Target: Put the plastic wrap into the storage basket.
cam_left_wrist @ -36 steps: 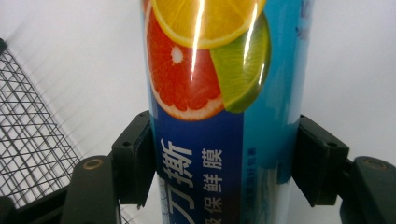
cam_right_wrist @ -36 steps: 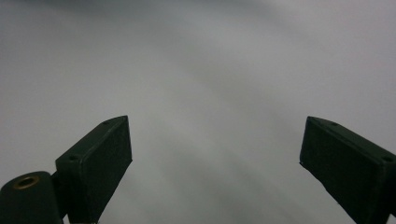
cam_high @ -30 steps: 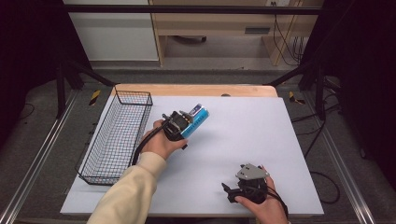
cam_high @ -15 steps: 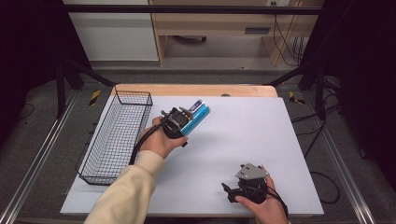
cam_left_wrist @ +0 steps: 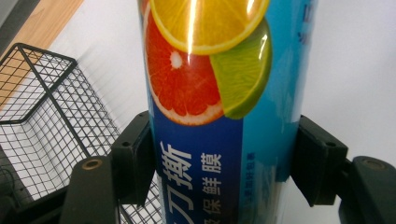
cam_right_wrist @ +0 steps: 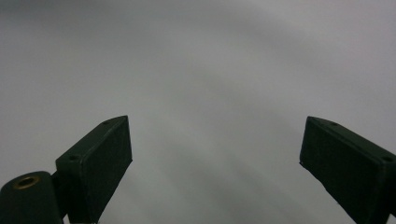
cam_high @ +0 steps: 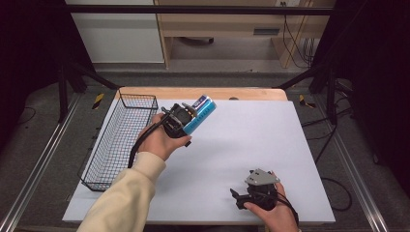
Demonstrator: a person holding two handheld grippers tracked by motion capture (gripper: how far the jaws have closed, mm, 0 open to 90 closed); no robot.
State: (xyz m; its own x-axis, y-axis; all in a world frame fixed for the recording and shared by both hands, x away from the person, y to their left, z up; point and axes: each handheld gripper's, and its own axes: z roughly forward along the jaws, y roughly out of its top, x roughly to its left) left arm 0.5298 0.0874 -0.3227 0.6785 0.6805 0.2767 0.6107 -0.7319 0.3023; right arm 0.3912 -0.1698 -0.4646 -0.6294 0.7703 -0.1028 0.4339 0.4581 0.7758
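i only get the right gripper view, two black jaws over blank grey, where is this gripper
Observer: The right gripper sits low over the white table top, near the person's edge, jaws open with nothing between them.
Operator: what is the other hand doing
Observer: The left gripper is shut on a blue cylindrical tube with citrus slices printed on it, held above the table.
Operator: anywhere to put it
Observer: A black wire mesh basket stands just left of that hand.

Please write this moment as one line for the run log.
left tongs: shut on blue box, held above white table | wire basket: beside it | right tongs: open, empty, near table edge
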